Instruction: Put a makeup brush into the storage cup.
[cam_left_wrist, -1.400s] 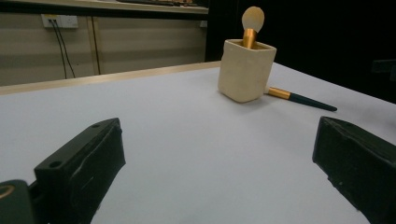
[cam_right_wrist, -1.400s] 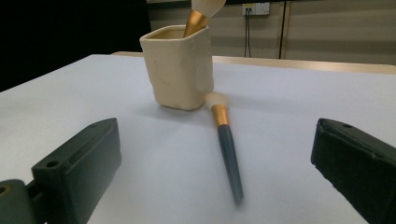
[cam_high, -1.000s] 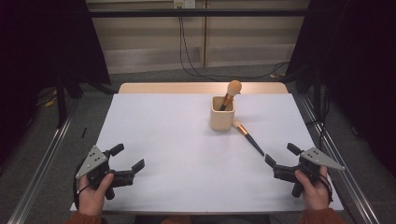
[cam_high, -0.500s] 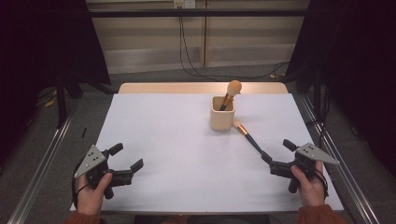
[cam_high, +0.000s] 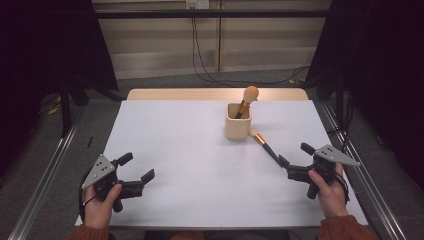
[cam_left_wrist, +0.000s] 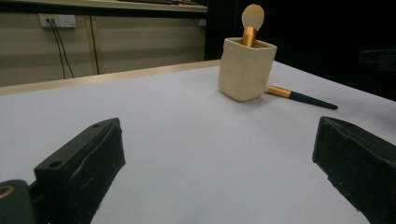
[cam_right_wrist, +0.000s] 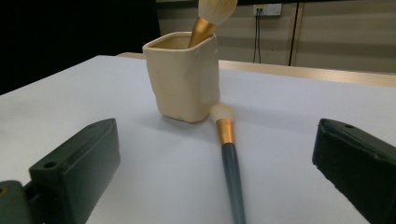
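On the table (cam_high: 200, 150), a brush (cam_right_wrist: 229, 158) lies between the right gripper's (cam_high: 295, 161) wide-open, empty fingers; the left gripper (cam_high: 136, 169) gapes empty too.

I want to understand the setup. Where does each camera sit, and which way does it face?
High view: above the person's side, facing forward and down on the table; both hands show.
Left gripper view: rides the left tool, facing the cup.
Right gripper view: rides the right tool, facing the lying brush.
All share the cup.

Recording laboratory, staged test bay.
White worktop (cam_high: 200, 165) framed by black curtains (cam_high: 380, 75), floor rails (cam_high: 45, 175), wall sockets (cam_high: 196, 4) with trailing cables (cam_high: 200, 55).
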